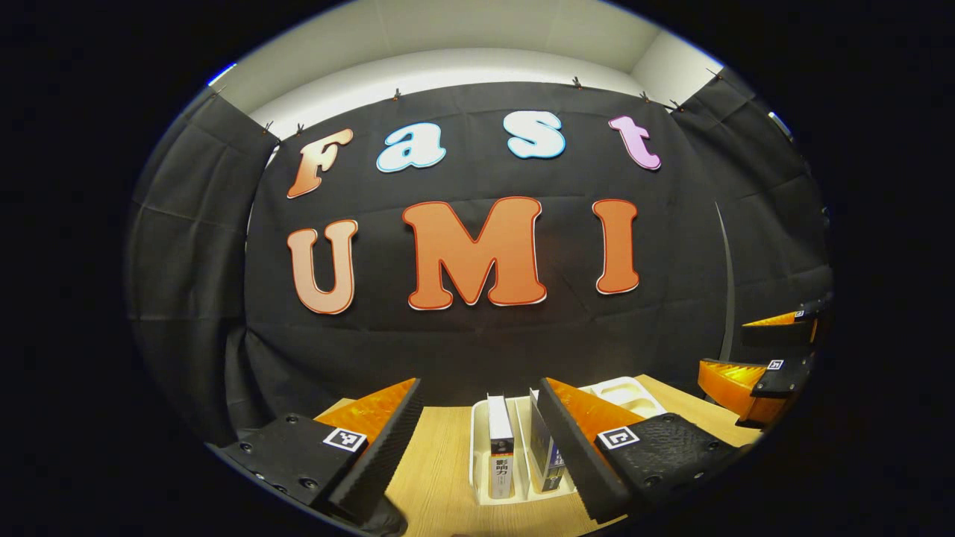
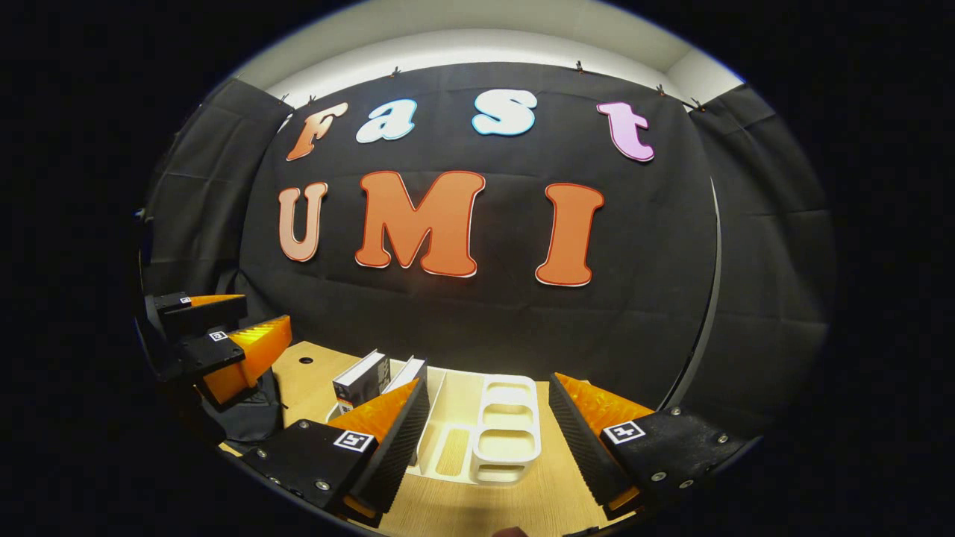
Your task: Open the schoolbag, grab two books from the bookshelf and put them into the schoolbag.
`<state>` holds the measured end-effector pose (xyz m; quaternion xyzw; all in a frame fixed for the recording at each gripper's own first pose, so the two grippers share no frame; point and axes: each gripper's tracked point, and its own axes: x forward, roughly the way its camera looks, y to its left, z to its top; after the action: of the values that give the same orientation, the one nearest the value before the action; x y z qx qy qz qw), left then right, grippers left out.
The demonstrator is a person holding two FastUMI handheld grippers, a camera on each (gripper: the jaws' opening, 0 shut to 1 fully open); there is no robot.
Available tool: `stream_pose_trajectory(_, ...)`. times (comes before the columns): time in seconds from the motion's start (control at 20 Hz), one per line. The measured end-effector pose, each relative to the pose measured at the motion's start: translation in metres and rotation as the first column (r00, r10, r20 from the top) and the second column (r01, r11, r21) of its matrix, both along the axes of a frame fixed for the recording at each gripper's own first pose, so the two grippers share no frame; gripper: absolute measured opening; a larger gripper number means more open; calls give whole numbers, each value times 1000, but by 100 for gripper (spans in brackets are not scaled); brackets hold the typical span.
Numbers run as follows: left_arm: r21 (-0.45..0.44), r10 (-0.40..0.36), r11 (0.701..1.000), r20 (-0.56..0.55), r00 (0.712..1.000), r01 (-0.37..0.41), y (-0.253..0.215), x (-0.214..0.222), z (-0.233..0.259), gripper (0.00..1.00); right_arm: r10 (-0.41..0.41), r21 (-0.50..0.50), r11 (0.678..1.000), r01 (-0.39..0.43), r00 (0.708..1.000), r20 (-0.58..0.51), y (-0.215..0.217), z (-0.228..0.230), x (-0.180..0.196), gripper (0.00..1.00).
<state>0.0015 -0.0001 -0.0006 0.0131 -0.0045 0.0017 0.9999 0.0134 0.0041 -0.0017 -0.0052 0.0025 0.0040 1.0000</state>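
Two books stand upright in a white bookshelf rack [image 1: 478,447] on the wooden table. In the left gripper view the white-spined book [image 1: 500,447] is straight ahead between my left gripper's [image 1: 479,384] open fingers, and the second book [image 1: 547,451] is partly hidden by one finger. In the right gripper view both books [image 2: 362,379] lean at the rack's [image 2: 510,426] left end, left of my open right gripper [image 2: 490,380]. A dark fabric mass, apparently the schoolbag [image 2: 250,419], lies at the table's left under the left gripper [image 2: 265,312]. Neither gripper holds anything.
The rack has low open compartments [image 2: 509,432] on its right side, also seen as the white tray part [image 1: 625,395]. My right gripper [image 1: 724,347] hovers open at the far right of the left gripper view. Bare wood table [image 2: 313,373] lies between bag and rack.
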Motion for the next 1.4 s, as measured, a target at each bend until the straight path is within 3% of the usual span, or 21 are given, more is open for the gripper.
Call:
stream_pose_trajectory(0.25,-3,1,1000,2,1000,-1,0,0,2,96,1,5,1000,-1,1000,7,1,2,-1,95)
stream_pose_trajectory(0.3,-8,0,1000,-2,1000,0,-1,-1,0,100,1,7,1000,-1,1000,6,1,1,-1,95)
stream_pose_trajectory(0.5,-7,5,1000,2,1000,-5,-1,-5,2,96,9,8,1000,-9,1000,0,4,0,-1,95)
stream_pose_trajectory(1.3,2,46,999,19,999,-47,32,-4,0,100,15,-17,1000,-15,1000,3,25,6,7,95)
stream_pose_trajectory(1.35,4,50,999,20,999,-50,35,-4,1,96,18,-17,1000,-18,1000,4,27,7,8,95)
stream_pose_trajectory(1.4,6,53,999,22,998,-53,37,-4,0,100,19,-19,1000,-19,1000,3,30,7,9,95)
